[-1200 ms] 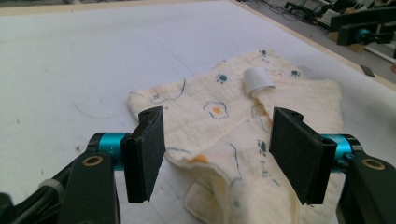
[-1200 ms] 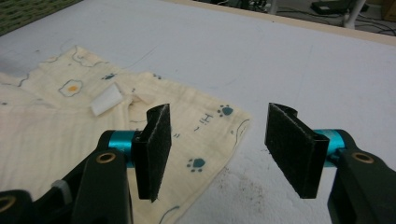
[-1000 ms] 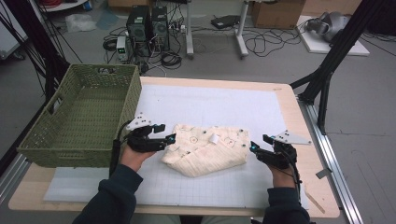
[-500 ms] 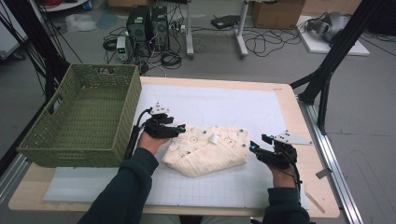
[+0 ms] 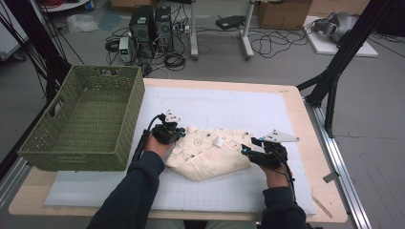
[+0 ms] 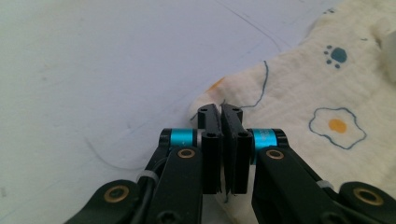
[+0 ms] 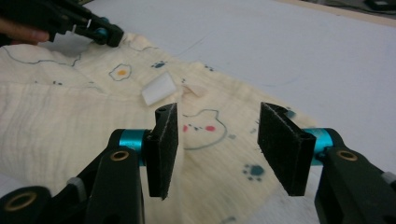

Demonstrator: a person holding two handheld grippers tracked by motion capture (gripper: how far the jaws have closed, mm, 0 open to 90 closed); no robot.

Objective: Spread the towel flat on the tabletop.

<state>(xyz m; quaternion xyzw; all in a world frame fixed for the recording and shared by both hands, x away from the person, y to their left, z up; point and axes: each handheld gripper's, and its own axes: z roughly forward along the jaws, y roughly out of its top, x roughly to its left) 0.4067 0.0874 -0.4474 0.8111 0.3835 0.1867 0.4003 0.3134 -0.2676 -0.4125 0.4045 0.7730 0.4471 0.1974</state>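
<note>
A cream cloth (image 5: 210,155) printed with fried eggs and paw prints lies crumpled on the white mat (image 5: 229,105). My left gripper (image 5: 177,135) sits at the cloth's far left corner. In the left gripper view its jaws (image 6: 220,109) have just closed and pinch the cloth's edge (image 6: 327,93). My right gripper (image 5: 247,149) hovers at the cloth's right end. Its jaws (image 7: 215,149) have just been closing and stand apart, with the cloth (image 7: 70,130) lying below the gap and untouched by the pads. The left gripper (image 7: 105,33) shows at the far corner in the right gripper view.
A green woven basket (image 5: 71,157) stands on the table's left side, close to my left forearm. A small white label (image 7: 159,91) lies on the cloth. The mat's far half is bare. Cables and computer cases lie on the floor beyond the table.
My left hand moved up and right from the cloth's left side to its far corner, and its jaws went from open to shut. The right gripper edged toward the cloth and its jaws narrowed.
</note>
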